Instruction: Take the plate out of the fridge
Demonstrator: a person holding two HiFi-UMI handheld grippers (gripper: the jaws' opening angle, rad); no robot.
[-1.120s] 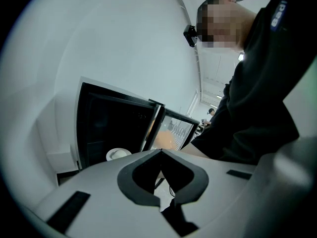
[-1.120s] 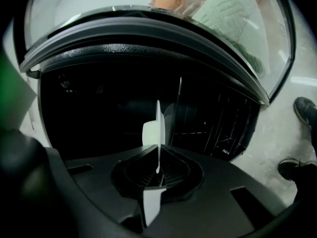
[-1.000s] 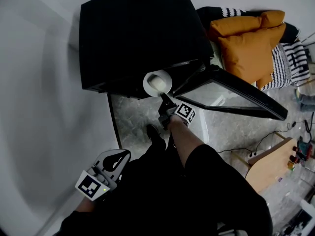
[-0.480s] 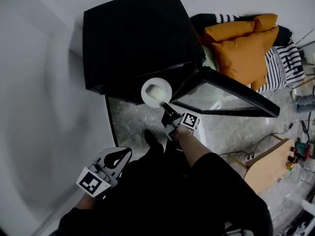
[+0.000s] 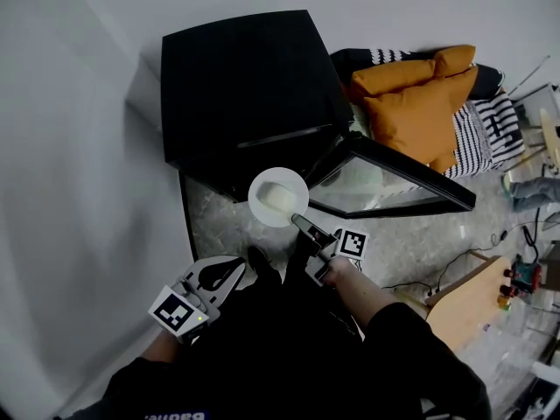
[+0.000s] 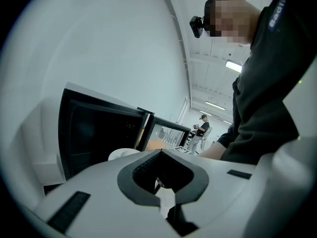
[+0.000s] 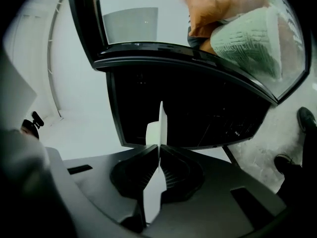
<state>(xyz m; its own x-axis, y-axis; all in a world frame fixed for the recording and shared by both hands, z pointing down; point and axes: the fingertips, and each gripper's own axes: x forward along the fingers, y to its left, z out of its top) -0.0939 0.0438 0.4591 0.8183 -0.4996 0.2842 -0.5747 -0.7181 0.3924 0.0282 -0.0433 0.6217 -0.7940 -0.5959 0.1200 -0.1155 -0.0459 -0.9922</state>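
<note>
A small black fridge (image 5: pixel 245 94) stands against the wall with its glass door (image 5: pixel 394 178) swung open to the right. A round white plate (image 5: pixel 278 197) hangs level in the air in front of the open fridge, just outside it. My right gripper (image 5: pixel 302 224) is shut on the plate's near rim. In the right gripper view the plate (image 7: pixel 161 128) shows edge-on, pinched by the right gripper (image 7: pixel 158 157). My left gripper (image 5: pixel 234 268) hangs low at the left, shut and holding nothing; in its own view the left gripper (image 6: pixel 161 202) faces the fridge (image 6: pixel 99 133) and the plate (image 6: pixel 124 154).
Orange cushions (image 5: pixel 420 103) and striped fabric (image 5: pixel 490 125) lie behind the door. A wooden table (image 5: pixel 464 300) and cables are at the right. A white wall (image 5: pixel 79 191) runs along the left. The person's shoes (image 7: pixel 307 120) stand on the marbled floor (image 5: pixel 219 221).
The right gripper has drawn the plate back out of the fridge opening toward the person. The left gripper has shifted slightly to the right, staying shut.
</note>
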